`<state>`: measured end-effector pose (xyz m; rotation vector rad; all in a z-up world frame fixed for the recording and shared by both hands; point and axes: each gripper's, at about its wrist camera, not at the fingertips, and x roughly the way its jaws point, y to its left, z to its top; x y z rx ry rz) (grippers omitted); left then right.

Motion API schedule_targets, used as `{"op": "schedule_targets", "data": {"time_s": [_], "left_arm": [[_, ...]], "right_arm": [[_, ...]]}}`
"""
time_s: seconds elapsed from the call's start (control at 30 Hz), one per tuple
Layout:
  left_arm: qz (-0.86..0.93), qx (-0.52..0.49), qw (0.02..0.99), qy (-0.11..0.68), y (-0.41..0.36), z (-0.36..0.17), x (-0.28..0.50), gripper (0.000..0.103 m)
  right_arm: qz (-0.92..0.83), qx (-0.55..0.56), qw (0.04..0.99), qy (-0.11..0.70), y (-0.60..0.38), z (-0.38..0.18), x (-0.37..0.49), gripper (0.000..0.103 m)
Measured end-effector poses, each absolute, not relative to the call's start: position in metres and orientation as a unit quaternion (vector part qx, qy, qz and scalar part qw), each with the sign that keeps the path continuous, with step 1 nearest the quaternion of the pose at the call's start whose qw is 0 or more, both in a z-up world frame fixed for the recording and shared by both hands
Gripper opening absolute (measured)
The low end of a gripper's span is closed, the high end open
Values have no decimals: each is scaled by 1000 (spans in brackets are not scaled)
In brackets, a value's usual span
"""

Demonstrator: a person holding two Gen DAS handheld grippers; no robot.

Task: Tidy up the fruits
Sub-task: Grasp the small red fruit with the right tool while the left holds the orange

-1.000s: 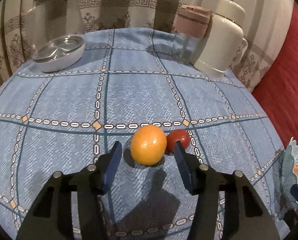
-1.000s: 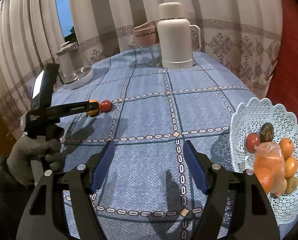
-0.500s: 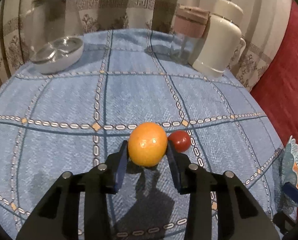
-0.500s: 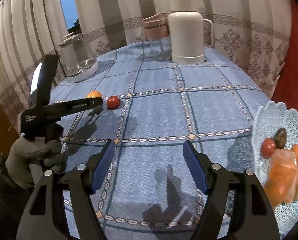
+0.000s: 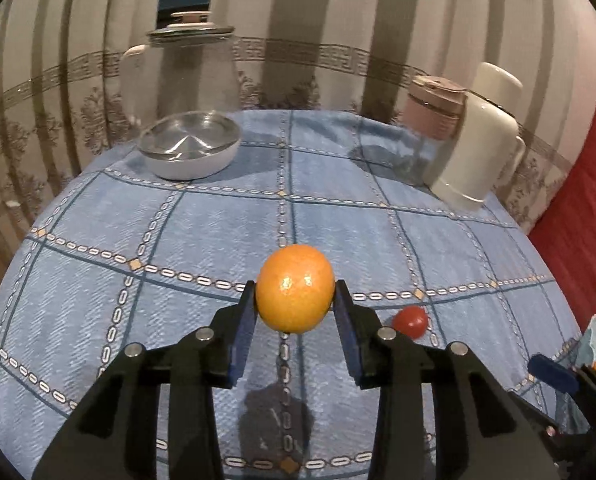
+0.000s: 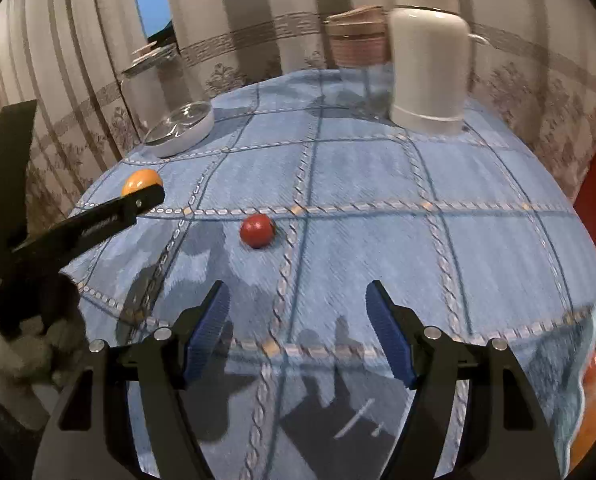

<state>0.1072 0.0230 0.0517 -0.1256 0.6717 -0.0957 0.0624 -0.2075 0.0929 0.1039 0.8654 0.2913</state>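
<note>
We have closed our left hand-held gripper (image 5: 294, 312) on the orange (image 5: 295, 288) and lifted it off the desk (image 5: 218, 232); our right hand-held gripper (image 6: 296, 328) hangs open, empty, nearing the red fruit (image 6: 257, 231)

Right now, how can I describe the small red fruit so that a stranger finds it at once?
Look at the round table with the blue checked cloth. Near its middle, in front of the white thermos, the small red fruit lies alone on the cloth. It is dark red and smaller than the orange fruit, which the left claw holds.
</note>
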Motion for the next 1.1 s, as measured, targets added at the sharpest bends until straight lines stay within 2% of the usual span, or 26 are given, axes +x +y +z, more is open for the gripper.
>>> {"op": "schedule_targets", "data": {"time_s": [0.1,0.27,0.53,0.7,0.83,1.1], "left_arm": [[-40,-69,940,331,28,51,107,39],[-31,-78,942,324,34,54,105,39],[-32,-92,940,328,39,52,106,39],[-34,-98,939,329,41,53,107,39],[-34,-102,938,329,43,53,107,39],[-35,-104,938,329,43,53,108,39]], "right_arm": [[147,33,894,421,-190,89,82,71],[156,30,884,440,-170,76,111,58],[150,4,875,460,-148,56,141,48],[145,-4,876,459,-143,52,148,47],[139,-19,879,455,-140,52,149,37],[138,-16,880,454,-144,52,143,35]]}}
